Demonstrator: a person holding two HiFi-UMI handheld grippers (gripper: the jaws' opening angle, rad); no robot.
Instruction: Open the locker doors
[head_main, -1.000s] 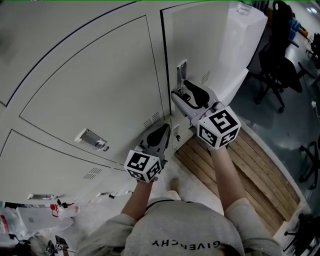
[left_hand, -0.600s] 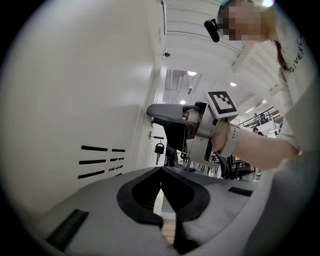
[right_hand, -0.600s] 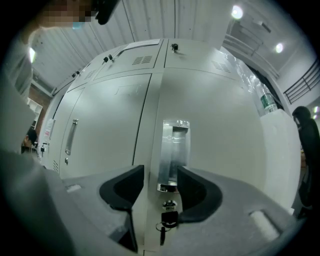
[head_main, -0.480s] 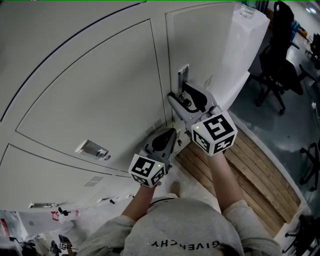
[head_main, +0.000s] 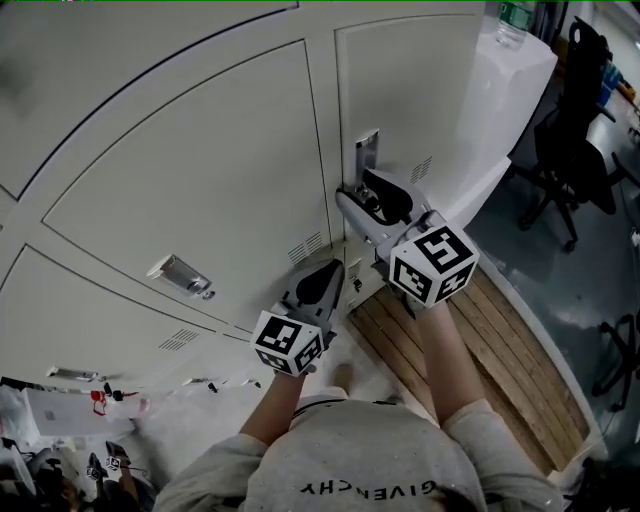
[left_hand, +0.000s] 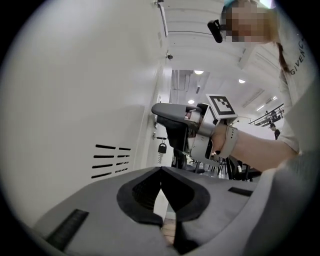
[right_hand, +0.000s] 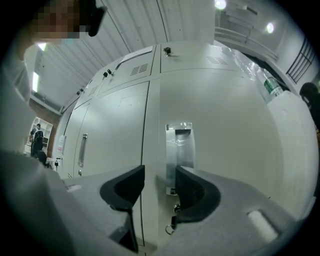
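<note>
1. two grippers are held level at the lockers. the right gripper (head_main: 365, 195) is put at the handle (head_main: 366, 150) of the right locker door (head_main: 420, 90), prob. b/c that door is to be pulled open first.
2. its jaws are kept wide apart and have just been closed a little. the door's left edge and the low end of the handle are seen btw them, but no pad is seen pressed on, so nothing is held yet.
3. the left gripper (head_main: 325, 275) is kept lower, by the gap btw the doors, w/ its jaws shut tip to tip and nothing in them. it is prob. parked there to stay out of the way.
4. the right locker door is shut for now; no open gap is seen at its edge.
5. only in the head view are both hands seen at once, plus the wood boards (head_main: 480, 330) on the floor and the big left door (head_main: 200, 170).
6. only in the right gripper view is the space btw its jaws shown, and a small key (right_hand: 172, 222) hung under the handle.
7. only in the left gripper view are its touching tips shown, and the vent slots (left_hand: 107, 160) close up.
</note>
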